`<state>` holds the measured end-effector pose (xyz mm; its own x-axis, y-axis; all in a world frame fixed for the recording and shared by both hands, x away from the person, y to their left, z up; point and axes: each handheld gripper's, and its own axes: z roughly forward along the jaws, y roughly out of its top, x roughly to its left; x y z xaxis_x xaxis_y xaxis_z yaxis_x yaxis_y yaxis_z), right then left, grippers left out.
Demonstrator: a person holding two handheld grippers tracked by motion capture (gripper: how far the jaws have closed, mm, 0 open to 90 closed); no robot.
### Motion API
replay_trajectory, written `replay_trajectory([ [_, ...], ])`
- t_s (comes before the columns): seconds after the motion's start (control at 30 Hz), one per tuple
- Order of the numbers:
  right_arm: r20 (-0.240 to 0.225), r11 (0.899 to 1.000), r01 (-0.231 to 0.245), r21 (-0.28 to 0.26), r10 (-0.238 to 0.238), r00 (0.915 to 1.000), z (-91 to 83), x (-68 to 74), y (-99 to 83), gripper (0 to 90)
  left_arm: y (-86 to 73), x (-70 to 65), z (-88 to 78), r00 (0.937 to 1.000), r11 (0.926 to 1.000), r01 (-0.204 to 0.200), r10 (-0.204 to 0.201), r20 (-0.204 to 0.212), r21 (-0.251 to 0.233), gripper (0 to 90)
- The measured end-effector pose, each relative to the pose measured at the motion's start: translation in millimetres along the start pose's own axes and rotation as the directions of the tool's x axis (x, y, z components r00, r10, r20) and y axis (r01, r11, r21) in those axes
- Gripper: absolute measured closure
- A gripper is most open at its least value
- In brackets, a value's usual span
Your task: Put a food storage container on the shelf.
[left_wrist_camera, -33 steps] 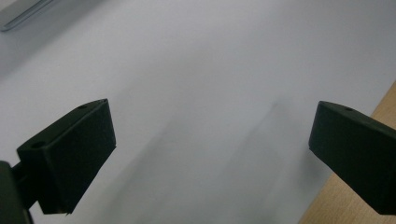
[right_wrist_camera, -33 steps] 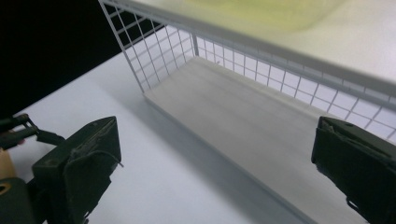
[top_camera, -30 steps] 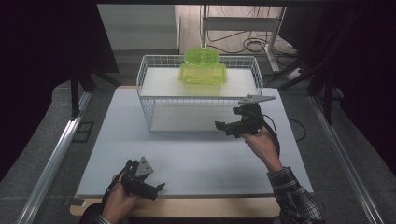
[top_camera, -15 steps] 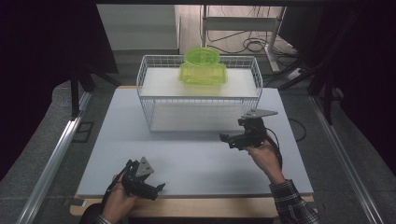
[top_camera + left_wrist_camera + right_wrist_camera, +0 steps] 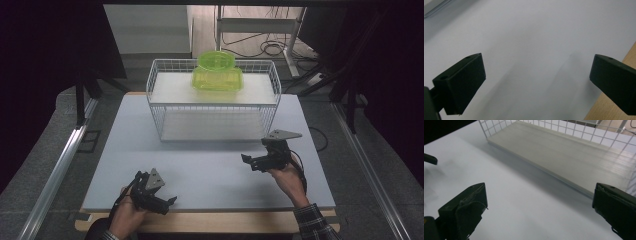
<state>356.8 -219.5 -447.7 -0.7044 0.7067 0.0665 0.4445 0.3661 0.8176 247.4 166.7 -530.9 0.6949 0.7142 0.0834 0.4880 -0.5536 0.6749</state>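
Both jaws-apart, empty: right gripper [image 5: 256, 162] is held near the white wire basket [image 5: 165, 107]; translucent green plastic containers [image 5: 217, 75] are stacked atop; left gripper [image 5: 161, 202] is held at the white table [image 5: 210, 165] edge.

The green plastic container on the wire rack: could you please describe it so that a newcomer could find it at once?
Start at the white table and look to its far edge, where a white wire rack stands. On the rack's top shelf, near the middle, sits the green container. It is translucent lime green with a round part on top, the one brightly coloured thing among white and black.
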Motion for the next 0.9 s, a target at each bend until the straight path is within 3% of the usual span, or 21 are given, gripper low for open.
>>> replay_trajectory([
  [0.2,0.014,1.000,-0.009,0.007,0.009,0.9999,-2.0,-2.5,-16.5,0.0,-0.2,0.4,-0.5,1.0000,1.0000,0.005,-0.005,0.008,-0.002,0.3],
  [0.57,0.051,0.998,-0.003,0.068,0.000,0.9987,-3.3,-0.2,-48.9,0.0,-0.1,-0.3,-0.1,1.0000,0.9999,0.009,-0.009,0.005,0.006,0.0],
  [0.9,0.054,0.986,0.040,0.163,-0.050,0.9973,14.4,8.8,-66.8,0.0,-0.7,-0.1,0.8,1.0000,0.9999,0.006,-0.006,0.003,0.012,0.0],
])
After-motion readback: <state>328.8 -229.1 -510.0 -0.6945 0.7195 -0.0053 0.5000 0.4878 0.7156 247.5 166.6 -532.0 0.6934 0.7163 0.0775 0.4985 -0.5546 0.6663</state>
